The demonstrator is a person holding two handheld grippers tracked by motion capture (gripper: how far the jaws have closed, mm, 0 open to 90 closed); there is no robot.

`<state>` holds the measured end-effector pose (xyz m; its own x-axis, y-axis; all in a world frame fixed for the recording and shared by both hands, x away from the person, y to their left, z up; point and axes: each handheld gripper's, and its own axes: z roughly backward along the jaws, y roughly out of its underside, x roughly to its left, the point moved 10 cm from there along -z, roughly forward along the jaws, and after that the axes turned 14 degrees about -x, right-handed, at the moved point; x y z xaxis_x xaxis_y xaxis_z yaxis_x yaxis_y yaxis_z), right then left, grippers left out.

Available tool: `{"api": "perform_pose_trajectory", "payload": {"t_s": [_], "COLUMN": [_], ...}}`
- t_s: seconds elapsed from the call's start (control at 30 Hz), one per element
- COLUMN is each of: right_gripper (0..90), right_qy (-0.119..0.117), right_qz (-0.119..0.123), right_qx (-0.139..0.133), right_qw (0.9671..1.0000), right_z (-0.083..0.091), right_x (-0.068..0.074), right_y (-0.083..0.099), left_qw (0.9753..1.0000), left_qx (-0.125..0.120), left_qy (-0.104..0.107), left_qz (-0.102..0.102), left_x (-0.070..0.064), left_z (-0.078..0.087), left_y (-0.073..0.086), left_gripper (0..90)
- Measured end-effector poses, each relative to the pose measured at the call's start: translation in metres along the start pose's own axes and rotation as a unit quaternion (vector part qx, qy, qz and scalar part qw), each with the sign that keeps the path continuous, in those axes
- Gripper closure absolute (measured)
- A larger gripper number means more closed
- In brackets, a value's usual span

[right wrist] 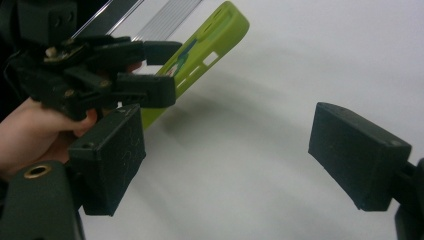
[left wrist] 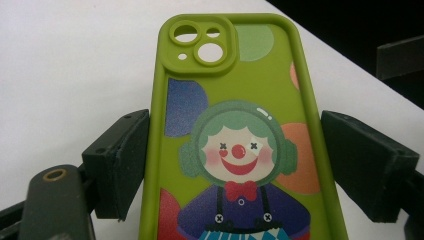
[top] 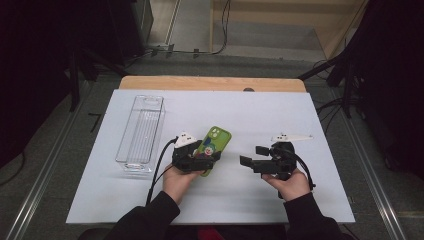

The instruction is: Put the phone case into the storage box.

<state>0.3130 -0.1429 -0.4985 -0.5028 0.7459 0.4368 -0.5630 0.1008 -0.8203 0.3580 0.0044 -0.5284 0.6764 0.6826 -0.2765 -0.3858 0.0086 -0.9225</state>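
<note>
A lime-green phone case [top: 215, 142] with a cartoon clown print is held by its long sides in my left gripper [top: 199, 161], which is shut on it. In the left gripper view the case [left wrist: 240, 100] lies back-up between the two pads [left wrist: 120, 160], camera cutouts at the far end. The right gripper view shows the case [right wrist: 215, 35] tilted up off the white surface, with a shadow under it and the left gripper [right wrist: 162, 70] clamped on it. My right gripper [top: 251, 159] stands open and empty to the right, jaws pointing left toward the case; its pads [right wrist: 357, 155] are wide apart.
A clear plastic bin [top: 141, 131] lies lengthwise at the left of the white board [top: 300, 115]. The board covers a wooden table [top: 210, 82]. Dark stands and cables ring the table on the floor.
</note>
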Motion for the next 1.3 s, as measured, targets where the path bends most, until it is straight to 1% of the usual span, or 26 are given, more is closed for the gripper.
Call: {"api": "perform_pose_trajectory", "payload": {"t_s": [0.03, 0.1, 0.13, 0.17, 0.23, 0.33, 0.37, 0.53, 0.6, 0.73, 0.87, 1.03, 1.07, 1.2, 1.27, 1.3], "right_gripper": [13.4, 13.4, 13.4, 13.4, 13.4, 13.4, 13.4, 13.4, 13.4, 13.4, 13.4, 13.4, 13.4, 13.4, 14.0, 14.1], "right_qy": [0.001, 0.001, 0.0, 0.003, 0.006, 0.004, 0.003, 0.002, 0.001, -0.002, -0.005, -0.003, -0.002, 0.0, -0.002, -0.005], "right_qz": [0.001, 0.002, 0.003, 0.005, 0.016, 0.012, 0.01, 0.003, 0.002, -0.006, -0.014, -0.017, -0.017, -0.024, -0.026, -0.025], "right_qx": [0.0, -0.001, -0.001, -0.002, -0.002, -0.002, -0.003, -0.004, -0.005, -0.007, -0.013, -0.01, -0.01, -0.009, -0.008, -0.01], "right_qw": [1.0, 1.0, 1.0, 1.0, 0.9999, 0.9999, 0.9999, 1.0, 1.0, 1.0, 0.9998, 0.9998, 0.9998, 0.9997, 0.9996, 0.9996], "right_z": [-0.001, -0.003, -0.004, -0.005, -0.007, -0.008, -0.008, -0.012, -0.014, -0.018, -0.021, -0.025, -0.027, -0.032, -0.035, -0.036], "right_x": [0.0, 0.001, 0.002, 0.003, 0.003, 0.004, 0.003, 0.002, 0.003, 0.004, 0.003, 0.002, 0.002, 0.001, 0.001, 0.002], "right_y": [-0.001, -0.003, -0.004, -0.005, -0.007, -0.009, -0.01, -0.015, -0.017, -0.02, -0.023, -0.024, -0.024, -0.027, -0.028, -0.029], "left_qw": [1.0, 1.0, 0.9999, 0.9999, 0.9999, 0.9997, 0.9996, 0.9994, 0.9992, 0.9993, 0.999, 0.9986, 0.9987, 0.9983, 0.9981, 0.9979], "left_qx": [-0.007, -0.007, -0.013, -0.012, -0.016, -0.023, -0.024, -0.035, -0.039, -0.036, -0.041, -0.048, -0.047, -0.054, -0.057, -0.061], "left_qy": [-0.001, -0.002, 0.0, -0.001, 0.001, 0.0, 0.002, -0.003, -0.001, 0.003, 0.003, 0.002, 0.001, -0.006, -0.003, -0.006], "left_qz": [-0.001, -0.001, -0.001, -0.005, -0.004, -0.014, -0.013, -0.005, -0.001, 0.013, 0.017, 0.02, 0.021, 0.019, 0.022, 0.021], "left_x": [0.0, -0.001, -0.003, -0.004, -0.006, -0.009, -0.01, -0.011, -0.012, -0.015, -0.016, -0.017, -0.017, -0.017, -0.017, -0.017], "left_z": [0.0, 0.001, 0.0, 0.001, 0.0, 0.0, 0.0, -0.001, -0.002, -0.003, -0.004, -0.005, -0.005, -0.006, -0.006, -0.007], "left_y": [0.0, 0.001, 0.001, 0.001, 0.001, 0.003, 0.003, 0.004, 0.005, 0.006, 0.007, 0.008, 0.009, 0.009, 0.008, 0.008], "left_gripper": [16.7, 16.7, 16.7, 16.7, 16.7, 16.6, 16.7, 16.6, 16.6, 16.6, 16.6, 16.6, 16.6, 16.6, 16.6, 16.6]}}
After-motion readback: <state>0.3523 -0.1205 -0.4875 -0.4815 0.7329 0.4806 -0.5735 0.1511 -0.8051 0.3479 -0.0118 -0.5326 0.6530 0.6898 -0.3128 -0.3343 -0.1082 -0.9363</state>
